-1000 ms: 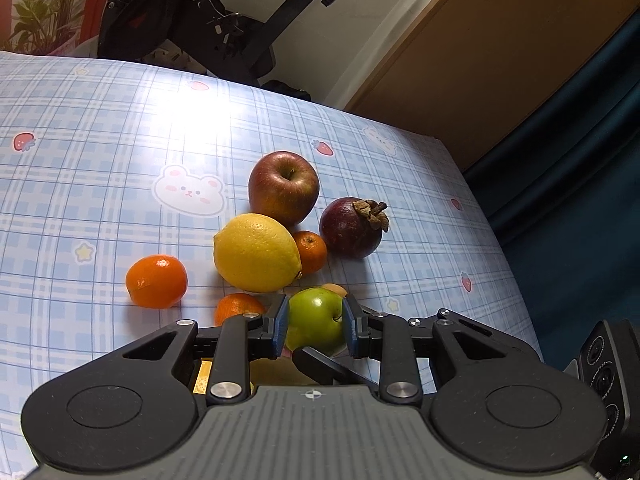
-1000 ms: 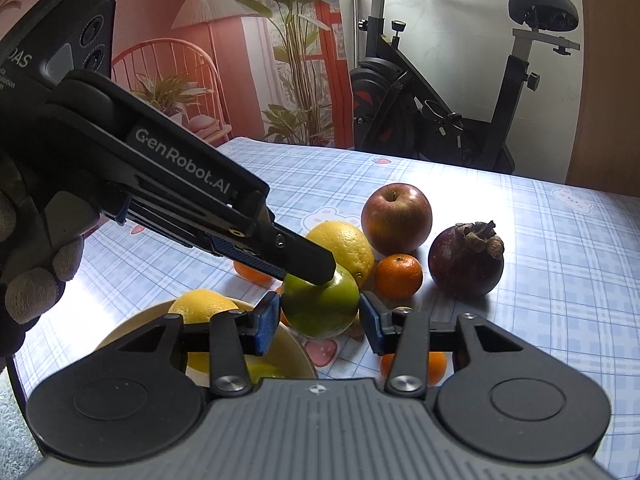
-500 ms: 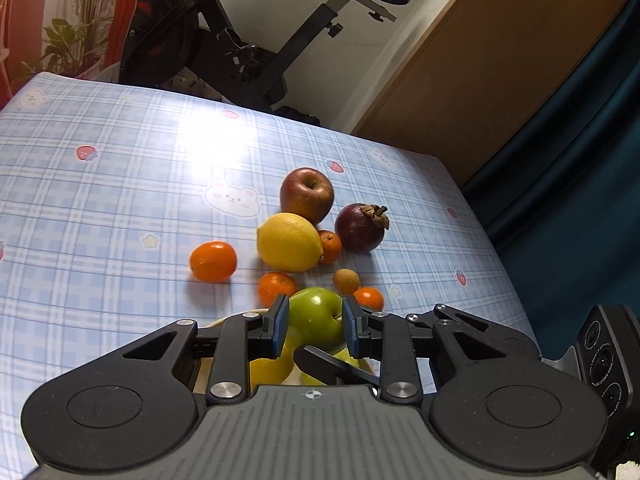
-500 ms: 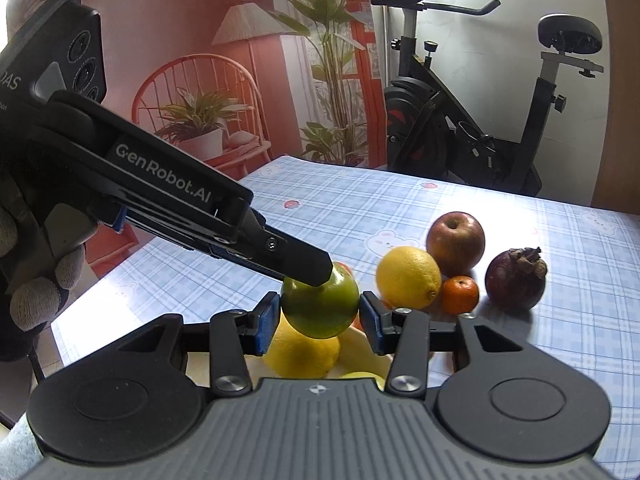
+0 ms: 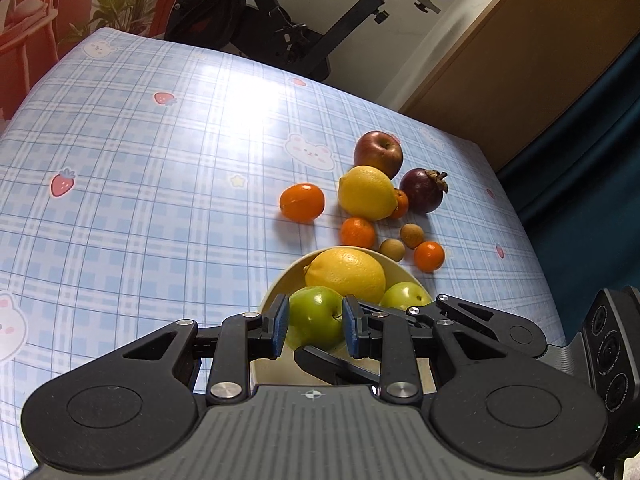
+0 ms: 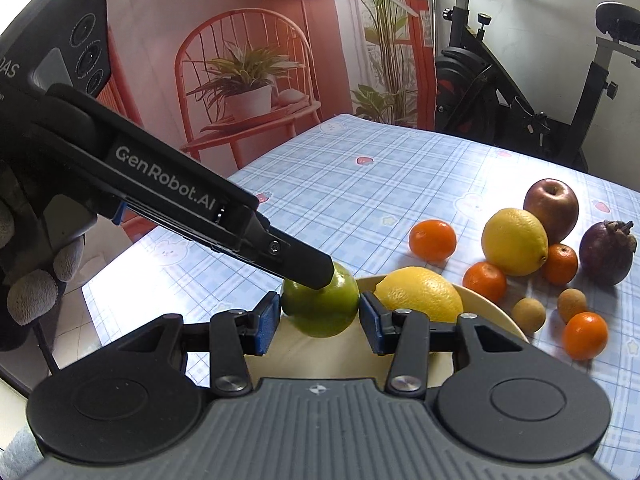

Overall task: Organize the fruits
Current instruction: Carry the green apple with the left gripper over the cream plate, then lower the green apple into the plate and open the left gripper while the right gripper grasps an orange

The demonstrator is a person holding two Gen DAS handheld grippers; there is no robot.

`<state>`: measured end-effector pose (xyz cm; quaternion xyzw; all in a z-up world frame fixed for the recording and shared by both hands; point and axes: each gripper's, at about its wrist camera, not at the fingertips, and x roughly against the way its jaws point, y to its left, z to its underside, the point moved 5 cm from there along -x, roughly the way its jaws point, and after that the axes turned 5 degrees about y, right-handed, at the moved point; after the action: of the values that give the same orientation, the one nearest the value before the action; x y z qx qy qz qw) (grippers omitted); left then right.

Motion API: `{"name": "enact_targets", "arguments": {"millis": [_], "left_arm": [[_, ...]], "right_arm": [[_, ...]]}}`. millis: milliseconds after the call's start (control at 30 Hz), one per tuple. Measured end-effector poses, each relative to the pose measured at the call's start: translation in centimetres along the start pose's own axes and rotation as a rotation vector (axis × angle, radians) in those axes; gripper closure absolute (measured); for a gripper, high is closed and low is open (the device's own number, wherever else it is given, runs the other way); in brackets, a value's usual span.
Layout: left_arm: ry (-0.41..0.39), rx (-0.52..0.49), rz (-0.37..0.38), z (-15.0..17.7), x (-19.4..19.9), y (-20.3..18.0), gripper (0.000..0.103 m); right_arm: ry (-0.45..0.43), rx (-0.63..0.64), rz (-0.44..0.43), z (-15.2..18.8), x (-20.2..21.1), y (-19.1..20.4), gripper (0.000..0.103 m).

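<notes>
Both my left hand-held gripper (image 5: 314, 326) and right hand-held gripper (image 6: 319, 316) pinch one green apple (image 5: 315, 316) above the bowl (image 6: 486, 307). Uneven release could roll it off onto the counter (image 5: 160, 184).

Glossy smooth green apple (image 5: 316, 317) at lower centre, pitted matt lemon (image 5: 346, 274) peel, smooth cream bowl (image 6: 488, 307) rim, shiny plaid tablecloth (image 5: 160, 184) with glare, matt black plastic left gripper (image 5: 313, 325), blue rubbery pads (image 5: 281, 326)
</notes>
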<state>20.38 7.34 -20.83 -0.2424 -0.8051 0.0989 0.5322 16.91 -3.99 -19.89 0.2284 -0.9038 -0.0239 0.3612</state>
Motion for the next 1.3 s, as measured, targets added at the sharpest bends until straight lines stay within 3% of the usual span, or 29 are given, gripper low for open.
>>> {"name": "enact_targets", "arguments": {"millis": [233,667,767,833,1033,1300], "left_arm": [[0.044,0.018,0.014,0.0,-1.8,1.7,0.073],[0.022,0.023,-0.003,-1.0,-2.5,1.6,0.073],[-0.011,0.016,-0.049,-1.0,-2.1,1.4,0.073],[-0.041,0.028,-0.041,-1.2,-1.4,1.1,0.073],[-0.156,0.025,-0.103,-0.7,0.7,-0.5,0.072],[-0.283,0.042,-0.150,0.2,1.3,-3.6,0.072]], "right_arm": [[0.044,-0.004,0.003,0.8,-1.6,-0.5,0.057],[-0.005,0.041,0.029,1.5,-1.6,-0.3,0.056],[-0.009,0.030,0.020,1.5,-1.0,-0.4,0.052],[-0.030,0.026,0.013,1.4,-0.2,-0.5,0.050],[-0.093,0.006,0.004,1.7,2.4,-0.8,0.049],[-0.200,-0.003,0.083,1.7,6.1,-2.8,0.049]]}}
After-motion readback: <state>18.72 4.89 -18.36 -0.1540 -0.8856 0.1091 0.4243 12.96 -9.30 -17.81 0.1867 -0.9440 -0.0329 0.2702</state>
